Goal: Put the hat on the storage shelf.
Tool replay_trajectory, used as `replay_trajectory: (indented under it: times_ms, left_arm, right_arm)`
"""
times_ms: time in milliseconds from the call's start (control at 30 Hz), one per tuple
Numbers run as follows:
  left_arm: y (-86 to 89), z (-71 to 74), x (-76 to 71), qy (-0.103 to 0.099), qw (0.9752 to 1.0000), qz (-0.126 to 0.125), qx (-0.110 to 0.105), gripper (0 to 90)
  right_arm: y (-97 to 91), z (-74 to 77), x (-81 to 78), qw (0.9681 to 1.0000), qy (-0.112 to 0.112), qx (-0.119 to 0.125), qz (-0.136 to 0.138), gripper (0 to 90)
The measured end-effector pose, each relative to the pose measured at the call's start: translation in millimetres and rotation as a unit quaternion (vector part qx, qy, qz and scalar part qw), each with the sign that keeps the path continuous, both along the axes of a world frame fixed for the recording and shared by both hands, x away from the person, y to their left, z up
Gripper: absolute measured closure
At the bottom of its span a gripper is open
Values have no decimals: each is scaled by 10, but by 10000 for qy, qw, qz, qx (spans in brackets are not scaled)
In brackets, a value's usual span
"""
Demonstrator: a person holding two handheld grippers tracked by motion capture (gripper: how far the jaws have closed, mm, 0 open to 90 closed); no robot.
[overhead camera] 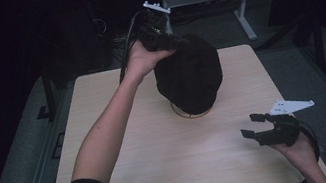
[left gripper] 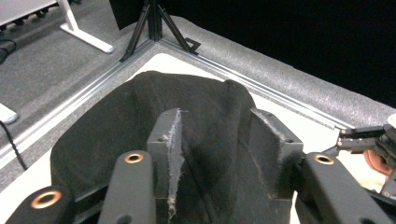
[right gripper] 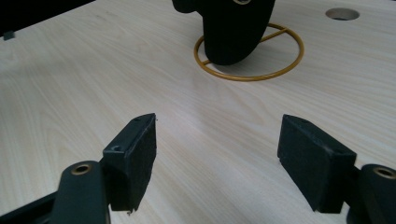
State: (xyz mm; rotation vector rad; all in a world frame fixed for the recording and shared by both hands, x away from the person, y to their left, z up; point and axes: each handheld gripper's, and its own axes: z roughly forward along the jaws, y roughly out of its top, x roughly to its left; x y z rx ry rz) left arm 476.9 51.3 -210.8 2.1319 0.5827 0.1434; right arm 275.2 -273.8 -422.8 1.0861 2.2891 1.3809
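I have my left tongs (left gripper: 219, 154) pinched on a fold of the black hat (overhead camera: 189, 74) that sits on a gold wire stand (right gripper: 280, 60) mid-desk (overhead camera: 162, 157), while my right tongs (right gripper: 217, 161) hover wide open and empty near the desk's right front edge

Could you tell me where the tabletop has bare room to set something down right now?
Most of the table is bare: the whole left half beside the left forearm, and the near strip between the gold ring stand and the open right gripper. The middle far side is crowded by the black hat and left gripper.
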Motion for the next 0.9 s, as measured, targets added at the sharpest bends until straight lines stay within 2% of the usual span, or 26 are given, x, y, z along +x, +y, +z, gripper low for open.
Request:
replay_trajectory:
  times_ms: [100, 267, 433, 600, 700, 900]
  left_arm:
    - [37, 31, -53, -48, 10000, -19, 39, 507]
    - [128, 46, -151, -153, 9999, -4, 48, 494]
    - [249, 17, -216, -188, 9998, 52, -75, 482]
    - [397, -40, -286, -169, 9996, 110, -188, 474]
    - [455, -63, -319, -174, 9996, 135, -188, 470]
    - [545, -110, -396, -224, 9993, 132, -271, 461]
  right_arm:
    - [-4, 7, -5, 9999, -4, 117, -56, 276]
    - [-4, -16, 8, 9999, 28, 100, -96, 270]
    - [0, -44, 4, 9999, 57, 23, -128, 261]
    - [-14, -71, -7, 9997, 70, 75, -207, 259]
    - [-10, -73, -4, 9997, 48, 110, -209, 251]
    - [28, -78, -13, 9998, 12, 32, -185, 247]
